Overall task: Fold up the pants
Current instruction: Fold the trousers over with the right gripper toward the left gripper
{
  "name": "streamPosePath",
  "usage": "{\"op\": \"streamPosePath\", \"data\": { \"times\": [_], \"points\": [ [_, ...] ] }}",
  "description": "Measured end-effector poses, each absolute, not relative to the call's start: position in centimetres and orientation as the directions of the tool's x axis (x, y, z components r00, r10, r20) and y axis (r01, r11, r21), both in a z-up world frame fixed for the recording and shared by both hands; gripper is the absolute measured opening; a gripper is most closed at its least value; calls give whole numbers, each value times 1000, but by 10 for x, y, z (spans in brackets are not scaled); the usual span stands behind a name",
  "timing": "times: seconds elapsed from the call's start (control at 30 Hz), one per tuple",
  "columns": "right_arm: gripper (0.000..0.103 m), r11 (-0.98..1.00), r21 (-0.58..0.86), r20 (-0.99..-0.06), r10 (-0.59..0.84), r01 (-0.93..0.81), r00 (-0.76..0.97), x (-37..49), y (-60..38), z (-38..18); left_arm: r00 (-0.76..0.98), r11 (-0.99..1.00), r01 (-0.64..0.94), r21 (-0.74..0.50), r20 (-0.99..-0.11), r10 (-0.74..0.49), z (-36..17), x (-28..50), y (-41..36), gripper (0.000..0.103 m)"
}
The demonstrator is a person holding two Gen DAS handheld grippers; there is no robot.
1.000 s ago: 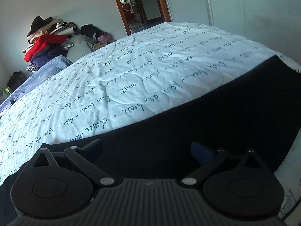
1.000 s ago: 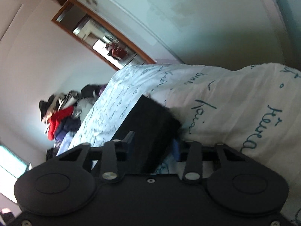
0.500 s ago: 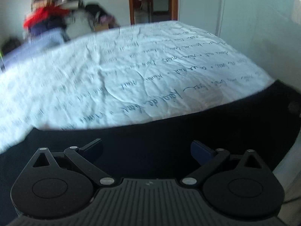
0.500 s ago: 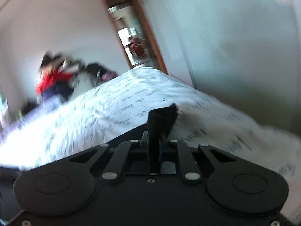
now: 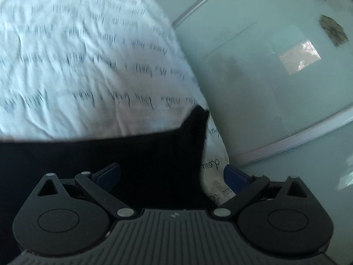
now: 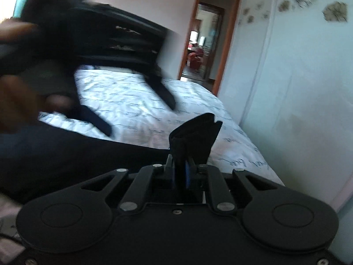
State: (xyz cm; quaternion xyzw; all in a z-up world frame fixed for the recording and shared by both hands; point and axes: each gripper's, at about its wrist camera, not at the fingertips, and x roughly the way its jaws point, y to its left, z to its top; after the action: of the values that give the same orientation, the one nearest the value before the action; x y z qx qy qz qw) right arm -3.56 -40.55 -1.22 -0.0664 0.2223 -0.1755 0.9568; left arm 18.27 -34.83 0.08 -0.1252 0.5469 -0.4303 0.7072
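Right wrist view: right gripper [image 6: 182, 172] pinches black fabric pants [image 6: 194, 137] at twelve o'clock; left gripper [image 5: 172, 174] fingers spread; folding barely begun.

Free room: far half of the bed [image 6: 136, 101] is bare sheet, open for a pass, up to the doorway [image 6: 205, 44] at the far end.

Obstacles:
- Wall [image 6: 297, 77] runs close along the bed's right edge. In the left wrist view the same wall [image 5: 264, 66] leaves no usable gap there.
- Left gripper [image 6: 99, 72] and the hand [image 6: 19, 101] on it fill the left side of the right wrist view (blurred, edges unclear), hanging over the sheet.
- Black pants [image 5: 110, 154] cover the near strip; a pinched fold [image 6: 196, 132] stands up between the right gripper's [image 6: 181, 172] jaws, blocking straight ahead.
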Motion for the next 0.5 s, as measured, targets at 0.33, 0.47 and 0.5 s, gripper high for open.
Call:
{"op": "streamPosePath", "data": {
  "times": [0.33, 0.47, 0.5],
  "points": [
    [10, 947, -266, -407, -278, 178, 870, -33, -365, -10, 34, 656, 360, -663, -693, -720, -23, 187, -298, 8],
    [10, 961, -260, -423, -198, 91, 884, -28, -342, -8, 192, 725, 404, -558, -723, -664, -6, 172, -253, 8],
    [10, 963, -262, -428, -171, 60, 887, -26, -335, -9, 234, 743, 416, -524, -728, -644, -2, 169, -240, 8]
  ]
}}
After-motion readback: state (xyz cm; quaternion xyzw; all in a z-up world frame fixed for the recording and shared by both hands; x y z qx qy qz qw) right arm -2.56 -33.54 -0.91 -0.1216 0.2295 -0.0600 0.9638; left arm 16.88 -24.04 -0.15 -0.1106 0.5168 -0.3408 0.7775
